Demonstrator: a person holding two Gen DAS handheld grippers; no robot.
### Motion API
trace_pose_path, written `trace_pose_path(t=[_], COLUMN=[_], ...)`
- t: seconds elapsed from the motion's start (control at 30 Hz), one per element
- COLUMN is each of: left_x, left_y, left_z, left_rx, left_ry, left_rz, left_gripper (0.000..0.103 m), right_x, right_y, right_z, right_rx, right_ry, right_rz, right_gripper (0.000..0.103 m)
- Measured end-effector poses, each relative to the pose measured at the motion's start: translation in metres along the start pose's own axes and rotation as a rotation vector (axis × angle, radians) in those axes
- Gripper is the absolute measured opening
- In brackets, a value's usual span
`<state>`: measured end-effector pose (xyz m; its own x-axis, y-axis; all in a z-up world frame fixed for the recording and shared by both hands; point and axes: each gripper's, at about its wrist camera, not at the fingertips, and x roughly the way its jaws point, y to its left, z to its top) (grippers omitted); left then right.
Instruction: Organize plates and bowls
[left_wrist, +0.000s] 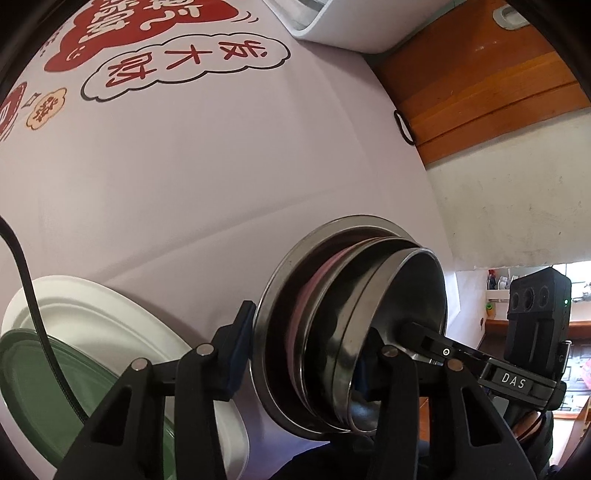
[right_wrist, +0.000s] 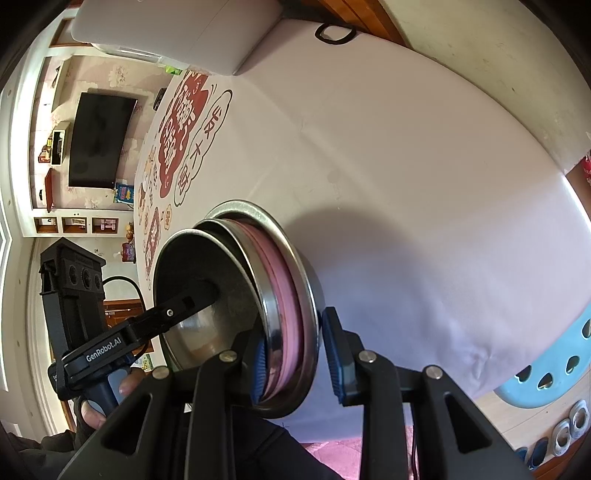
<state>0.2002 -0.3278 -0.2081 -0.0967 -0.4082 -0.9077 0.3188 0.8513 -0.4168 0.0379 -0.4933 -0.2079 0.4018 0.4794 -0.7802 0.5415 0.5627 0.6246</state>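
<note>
Only in the left wrist view: white plate (left_wrist: 122, 317) and green plate (left_wrist: 74, 373) on the table (left_wrist: 207, 177). Only in the right: blue stool (right_wrist: 546, 369). Right claw (right_wrist: 295, 354) clamped across nested steel bowls (right_wrist: 280, 325), resting on the table. Left claw (left_wrist: 306, 343) astride the far rim, inner finger hidden; grip impossible to tell.

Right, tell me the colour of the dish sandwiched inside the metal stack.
Pink, nested between the steel bowls; clearest in the right wrist view.
</note>
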Motion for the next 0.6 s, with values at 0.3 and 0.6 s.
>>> trace_pose_path(t=[0.3,0.6], left_x=[-0.001,-0.024], left_y=[0.001,0.001], left_z=[-0.006,-0.019], left_rx=[-0.016,-0.028], left_ry=[-0.002,-0.082], left_rz=[0.014,0.010], left_gripper=[0.042,0.042], right_x=[0.000,-0.013], right_y=[0.002,0.018], right_z=[-0.001,-0.002], right_rx=[-0.013,-0.101], right_ry=[0.007,-0.024], right_rz=[-0.007,0.014], right_gripper=[0.028,0.028])
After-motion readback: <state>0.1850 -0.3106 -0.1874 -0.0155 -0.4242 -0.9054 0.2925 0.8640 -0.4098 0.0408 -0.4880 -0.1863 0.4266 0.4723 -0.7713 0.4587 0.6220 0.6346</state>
